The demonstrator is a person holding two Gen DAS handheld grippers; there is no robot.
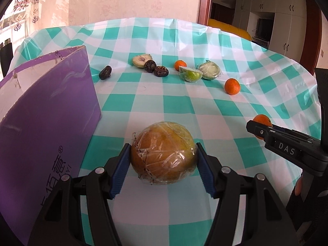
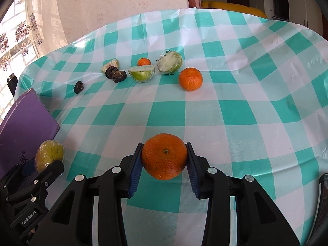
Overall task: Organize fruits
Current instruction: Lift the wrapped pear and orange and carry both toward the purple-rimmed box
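Two wrist views, angled down (close), sharing checked tablecloth (image 1: pixel 164 106) fruit

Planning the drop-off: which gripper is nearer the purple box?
Left. The left gripper, shut on a wrapped fruit, is right beside the purple box. The right gripper, holding an orange, is farther away on the left gripper's other side.

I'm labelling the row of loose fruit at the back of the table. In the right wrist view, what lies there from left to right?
Lone dark dried fruit → pale cut fruit half → wrapped green half → wrapped pale green half → loose orange. I left out the two dark fruits and the small orange, which overlap their neighbours.
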